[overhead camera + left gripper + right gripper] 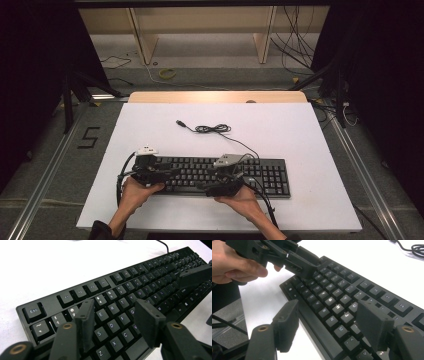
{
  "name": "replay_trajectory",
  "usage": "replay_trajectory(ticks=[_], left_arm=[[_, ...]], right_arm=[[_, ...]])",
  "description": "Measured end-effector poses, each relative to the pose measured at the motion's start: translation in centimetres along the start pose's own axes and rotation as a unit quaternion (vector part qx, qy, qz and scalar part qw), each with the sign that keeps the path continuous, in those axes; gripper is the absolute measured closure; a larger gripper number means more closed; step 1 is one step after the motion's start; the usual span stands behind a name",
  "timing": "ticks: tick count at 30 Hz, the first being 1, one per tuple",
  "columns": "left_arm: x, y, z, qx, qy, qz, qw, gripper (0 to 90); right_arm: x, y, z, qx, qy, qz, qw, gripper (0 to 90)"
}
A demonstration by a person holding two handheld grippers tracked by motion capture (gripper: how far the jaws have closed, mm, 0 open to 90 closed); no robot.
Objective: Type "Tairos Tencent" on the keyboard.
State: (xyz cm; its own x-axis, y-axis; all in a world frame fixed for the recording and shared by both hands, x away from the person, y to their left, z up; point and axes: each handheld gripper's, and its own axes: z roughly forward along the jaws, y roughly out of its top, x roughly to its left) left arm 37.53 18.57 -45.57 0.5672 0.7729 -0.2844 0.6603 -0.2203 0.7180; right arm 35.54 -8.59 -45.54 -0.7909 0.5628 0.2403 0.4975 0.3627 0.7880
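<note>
Keyboard [220, 175]: one, black, full-size with numpad, lying flat on the white table [300, 130] toward 6 o'clock of the tabletop, long side parallel to the near edge. Key legends are lit faintly in both gripper views.

Cable count: one keyboard cable [212, 129], leaving the back edge of the board and running toward 11 o'clock, with a small loose coil mid-run. It ends in one USB plug [180, 122], lying free on the table, well apart from the board.

Grippers: two, one per hand.
- Left gripper [159, 169] is over the 9 o'clock end of the board, held by the left hand [136, 192] at the near-left corner. In the left gripper view its jaws are spread, hovering over the letter block roughly W to G; nothing between them. Whether the pads touch the keycaps I can't tell.
- Right gripper [226, 182] is over the middle of the board, right hand [242, 200] at the near edge. In the right gripper view its jaws are spread as well, one over the bare table just off the near edge of the board, the other over the keys; nothing gripped.

Grey three-cornered plates: two, one on top of each gripper.

Past the table at 12 o'clock, on the floor: loose cables and one small yellow ring [167, 73].
</note>
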Motion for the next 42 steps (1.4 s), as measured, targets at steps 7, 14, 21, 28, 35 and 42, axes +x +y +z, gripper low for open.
replay_trajectory(ticks=[7, 14, 21, 28, 35, 42], left_arm=[[0.0, -0.3, -0.3, -0.008, -0.004, -0.004, 1.0, 44.9], [-0.3, -0.4, -0.7, -0.023, -0.007, -0.005, 0.9997, 39.6], [-0.4, -0.6, -1.1, -0.038, -0.01, -0.003, 0.9992, 34.5], [-0.6, -1.1, -1.6, -0.054, -0.019, -0.003, 0.9983, 31.5], [-0.7, -1.5, -1.9, -0.064, -0.022, 0.0, 0.9977, 29.5], [-0.8, -2.0, -2.2, -0.068, -0.028, 0.004, 0.9973, 29.0]], right_arm=[[-0.1, 0.1, 0.2, -0.001, -0.001, 0.001, 1.0, 36.0], [-0.2, 0.3, 0.4, 0.001, -0.002, 0.002, 1.0, 36.4], [-0.5, 0.4, 0.7, 0.001, -0.004, 0.004, 1.0, 39.5], [-0.4, 0.6, 1.4, 0.009, -0.005, 0.0, 0.9999, 51.6], [-0.3, 0.5, 2.1, 0.025, -0.012, -0.005, 0.9996, 71.7], [-0.2, 0.2, 2.8, 0.037, -0.014, -0.015, 0.9991, 86.6]])
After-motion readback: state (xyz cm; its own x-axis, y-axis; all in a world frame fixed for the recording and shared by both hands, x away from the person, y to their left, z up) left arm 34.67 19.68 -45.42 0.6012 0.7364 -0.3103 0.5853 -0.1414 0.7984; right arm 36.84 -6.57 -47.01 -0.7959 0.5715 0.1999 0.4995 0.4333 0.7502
